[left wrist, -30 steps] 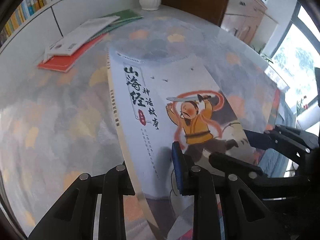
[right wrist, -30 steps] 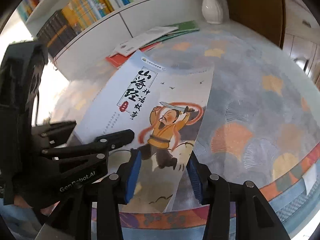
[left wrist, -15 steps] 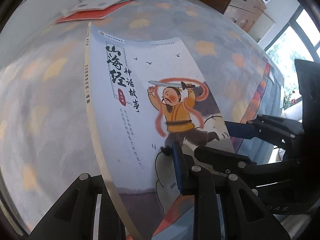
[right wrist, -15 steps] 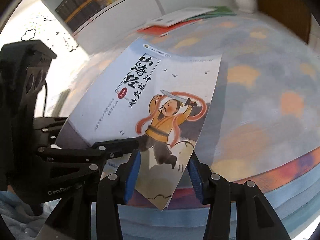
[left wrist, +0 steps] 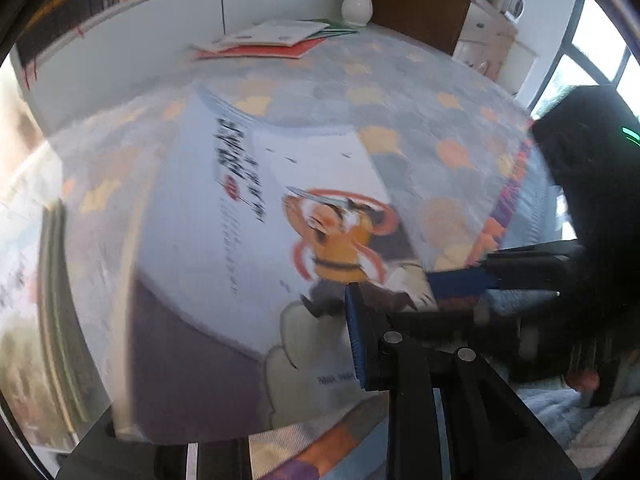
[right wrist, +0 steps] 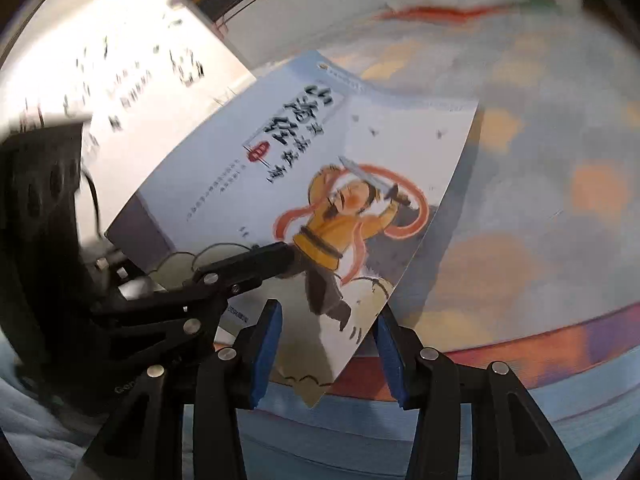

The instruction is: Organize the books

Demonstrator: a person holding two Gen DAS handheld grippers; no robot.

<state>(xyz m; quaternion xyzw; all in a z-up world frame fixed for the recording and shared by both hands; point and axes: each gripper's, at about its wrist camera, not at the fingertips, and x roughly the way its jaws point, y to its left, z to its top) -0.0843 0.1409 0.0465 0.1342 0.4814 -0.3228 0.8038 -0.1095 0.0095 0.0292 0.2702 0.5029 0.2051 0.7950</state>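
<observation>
Left fingers [right wrist: 276,258] clamp book [right wrist: 320,184]; right fingers [right wrist: 390,344] apart.

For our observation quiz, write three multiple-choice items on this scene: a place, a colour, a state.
1. The flat pile of books lies: A beside the white vase; B on the shelf; C in a drawer.
2. The cover figure's tunic is: A green; B yellow; C purple.
3. The picture book is: A flat on the cloth; B shelved; C clamped in the left gripper.
Answers: A, the pile lies near the vase's foot; B, the tunic shows yellow; C, the jaws pinch the lifted book.
</observation>
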